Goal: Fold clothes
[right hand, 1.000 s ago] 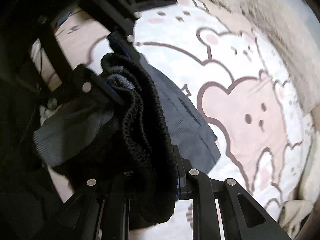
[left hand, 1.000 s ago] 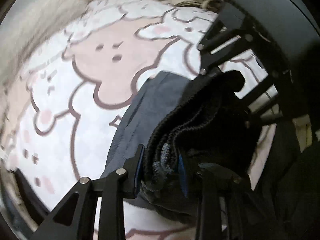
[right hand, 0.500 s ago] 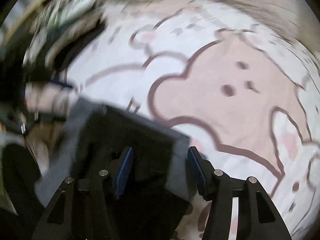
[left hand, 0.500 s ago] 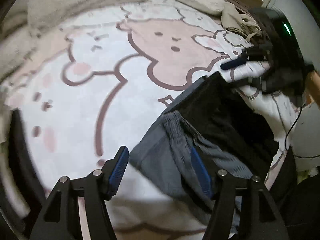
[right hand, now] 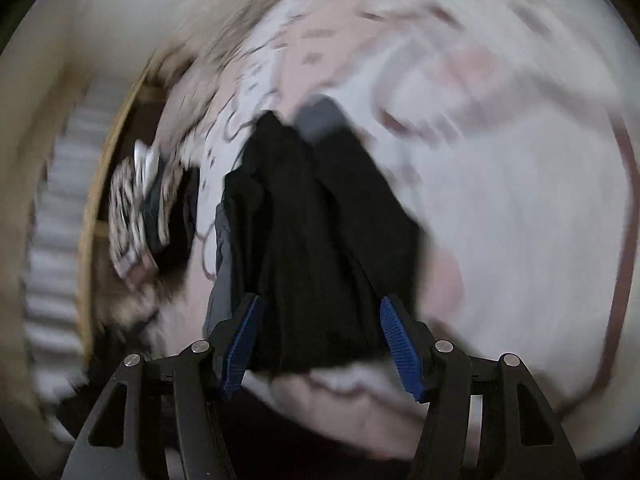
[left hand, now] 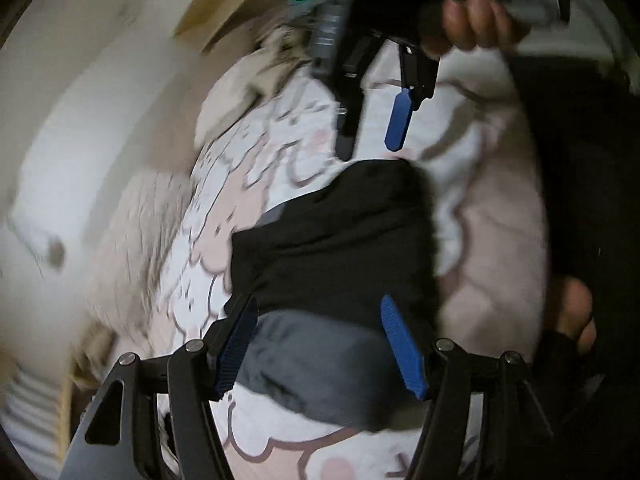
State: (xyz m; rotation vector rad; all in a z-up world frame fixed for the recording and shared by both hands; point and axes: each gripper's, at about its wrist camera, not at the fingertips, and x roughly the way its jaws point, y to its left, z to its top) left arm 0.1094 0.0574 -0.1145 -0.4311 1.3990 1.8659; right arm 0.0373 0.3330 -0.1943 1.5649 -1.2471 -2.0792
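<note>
One folded garment [left hand: 332,240], black on top with a grey layer showing at its near end and along one side, lies flat on the bed cover [left hand: 492,264], a pale sheet printed with pink cartoon animals outlined in brown. No box, basket or other holder shows clearly in either view, and both pictures are smeared by motion. In the left wrist view the left gripper [left hand: 324,344] hangs over the grey end of the garment with its two blue-padded fingers spread; the cloth lies beneath the gap and neither pad presses on it. Its jaws have just been opening, and the bundle they pinched now rests on the cover. At the far end of the garment the right gripper [left hand: 376,120] points down at the sheet, its handle grasped by a hand [left hand: 476,24]; one blue pad shows there, clear of the cloth. In the right wrist view that gripper's own fingers [right hand: 400,344] stand apart as well, having just opened further, with the black fabric below and between them but not squeezed. Toward the left edge of the bed in this view lies a patterned black-and-white heap [right hand: 140,216], too blurred to name, beside a wooden bed frame [right hand: 92,208]. Beyond the cover, a fluffy beige blanket [left hand: 132,224] runs along one side, and pale walls with a brown panel close the room.
</note>
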